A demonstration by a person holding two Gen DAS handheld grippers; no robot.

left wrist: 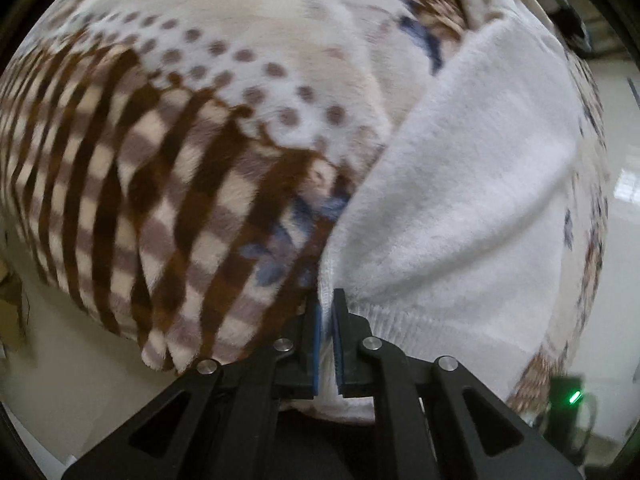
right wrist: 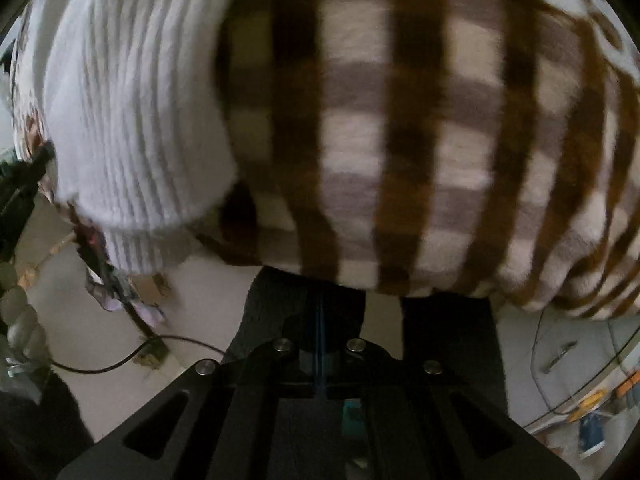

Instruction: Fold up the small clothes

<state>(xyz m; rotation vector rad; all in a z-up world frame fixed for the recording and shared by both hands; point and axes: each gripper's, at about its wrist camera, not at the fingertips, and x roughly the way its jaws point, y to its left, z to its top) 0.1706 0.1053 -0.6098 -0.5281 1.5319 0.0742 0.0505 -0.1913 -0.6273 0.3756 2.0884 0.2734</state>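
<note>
The fleece garment (left wrist: 180,184) is being held up in the air, its white lining (left wrist: 460,200) being pinched by the left hand-held gripper (left wrist: 327,320). The right hand-held gripper (right wrist: 319,320) is being pressed together beneath the plaid fabric; whether cloth is caught cannot be told. Folding is judged barely begun.

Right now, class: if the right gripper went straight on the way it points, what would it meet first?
Most likely the brown checked fleece garment, which fills the view just beyond the right gripper; its jaws look closed, and exact depth is unclear.
</note>
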